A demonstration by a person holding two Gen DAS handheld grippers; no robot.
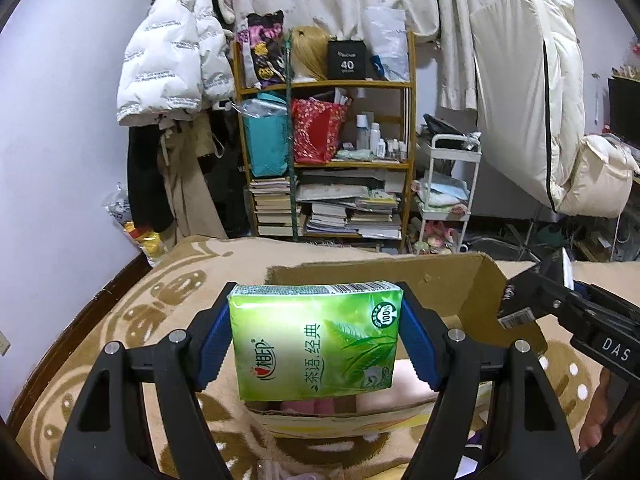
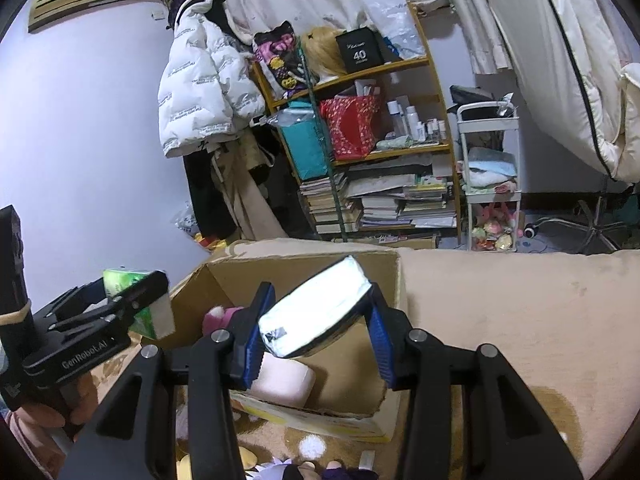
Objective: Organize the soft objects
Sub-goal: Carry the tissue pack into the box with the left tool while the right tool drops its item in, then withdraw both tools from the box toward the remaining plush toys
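Note:
My left gripper [image 1: 316, 344] is shut on a green tissue pack [image 1: 316, 340] and holds it above the open cardboard box [image 1: 480, 280] on the bed. It also shows at the left of the right wrist view [image 2: 136, 304] with the green pack [image 2: 120, 278]. My right gripper [image 2: 316, 320] is shut on a silver-white soft pack [image 2: 316, 312], tilted, over the same box [image 2: 384, 376]. The right gripper shows at the right of the left wrist view [image 1: 532, 300]. Inside the box lie a pale pink soft block [image 2: 284, 384] and a pink plush item [image 2: 218, 316].
The box sits on a beige patterned blanket [image 1: 160, 300] on the bed. Beyond stand a cluttered wooden shelf [image 1: 324, 160], a white trolley [image 1: 448, 184], hanging coats [image 1: 172, 68] and a folded white duvet [image 1: 532, 100]. Plush figures [image 2: 304, 470] lie near the box's front.

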